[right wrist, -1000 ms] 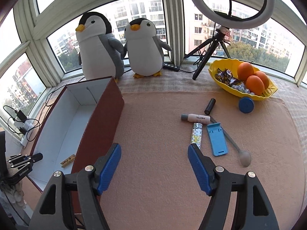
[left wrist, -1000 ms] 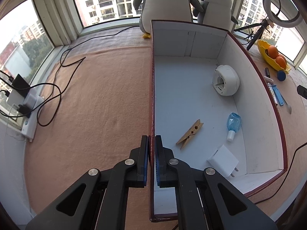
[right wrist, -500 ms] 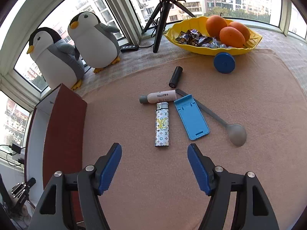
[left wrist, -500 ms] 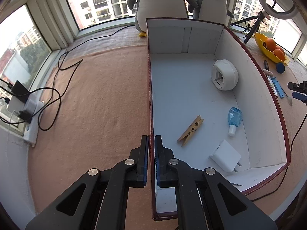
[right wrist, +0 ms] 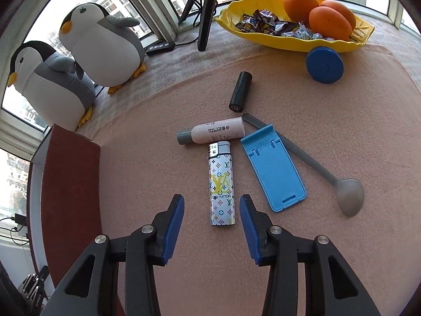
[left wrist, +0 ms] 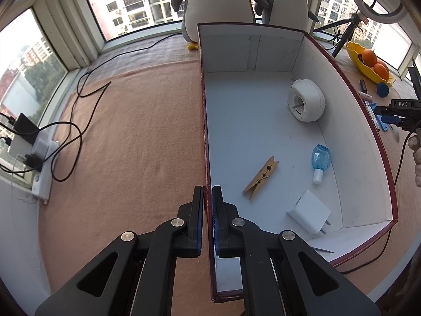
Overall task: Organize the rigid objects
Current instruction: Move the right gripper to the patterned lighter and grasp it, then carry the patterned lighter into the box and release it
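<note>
On the pink mat at 12 o'clock from the right gripper (right wrist: pixel 211 210), its jaws wide open around nothing, the lighter (right wrist: pixel 221 183) looks light, stiff and slick, so I'd pinch its long flat sides mid-body, while the left gripper (left wrist: pixel 208 205) clamps the box (left wrist: pixel 206 131) wall.

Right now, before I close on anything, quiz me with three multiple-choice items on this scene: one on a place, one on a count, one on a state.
1. Where does the clothespin lie?
A. inside the box
B. in the yellow dish
C. on the cloth beside the spoon

2. How many oranges sit in the yellow dish?
A. one
B. three
C. five

3. How is the right hand-held gripper?
A. shut on the lighter
B. open, astride the lighter
C. shut on the box wall

Key: 1 A, it rests on the box's white floor. 2 B, three show above the sweets. 3 B, gaps show on both sides of the lighter.
</note>
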A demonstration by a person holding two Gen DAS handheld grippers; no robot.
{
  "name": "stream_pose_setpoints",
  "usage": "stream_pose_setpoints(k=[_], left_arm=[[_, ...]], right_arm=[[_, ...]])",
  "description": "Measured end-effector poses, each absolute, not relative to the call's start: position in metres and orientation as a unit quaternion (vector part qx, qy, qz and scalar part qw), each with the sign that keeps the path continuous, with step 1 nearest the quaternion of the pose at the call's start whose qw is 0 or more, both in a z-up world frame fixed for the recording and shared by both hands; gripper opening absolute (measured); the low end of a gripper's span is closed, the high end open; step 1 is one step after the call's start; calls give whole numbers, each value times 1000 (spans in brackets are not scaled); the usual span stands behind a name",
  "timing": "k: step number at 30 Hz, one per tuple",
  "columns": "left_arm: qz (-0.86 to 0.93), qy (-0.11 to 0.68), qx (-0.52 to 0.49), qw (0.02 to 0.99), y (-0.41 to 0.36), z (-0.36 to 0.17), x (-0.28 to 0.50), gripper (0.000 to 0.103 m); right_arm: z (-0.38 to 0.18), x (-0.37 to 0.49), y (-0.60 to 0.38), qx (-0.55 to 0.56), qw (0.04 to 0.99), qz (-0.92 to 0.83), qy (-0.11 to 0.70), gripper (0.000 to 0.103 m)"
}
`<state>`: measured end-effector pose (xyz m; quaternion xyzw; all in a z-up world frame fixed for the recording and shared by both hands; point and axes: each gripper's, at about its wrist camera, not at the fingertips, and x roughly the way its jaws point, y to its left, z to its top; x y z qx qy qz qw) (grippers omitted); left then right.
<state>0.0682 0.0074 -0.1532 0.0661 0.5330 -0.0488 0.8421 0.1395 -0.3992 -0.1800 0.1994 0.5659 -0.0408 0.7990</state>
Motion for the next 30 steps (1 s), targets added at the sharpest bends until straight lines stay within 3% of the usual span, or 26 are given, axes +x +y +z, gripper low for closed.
stream_pose_setpoints(k=[8,14,30], left_arm=[[-48,532,68,842,7,-153,68,5],[-47,532,65,843,7,-154,66,5],[-46,530,25,846,14,-154,65,5]], right_arm=[[-193,160,-397,170,789,-51,588,32],[-200,164,-387,113,788,-58,603,21],[-168,120,-370,89,820,-34,564,21]])
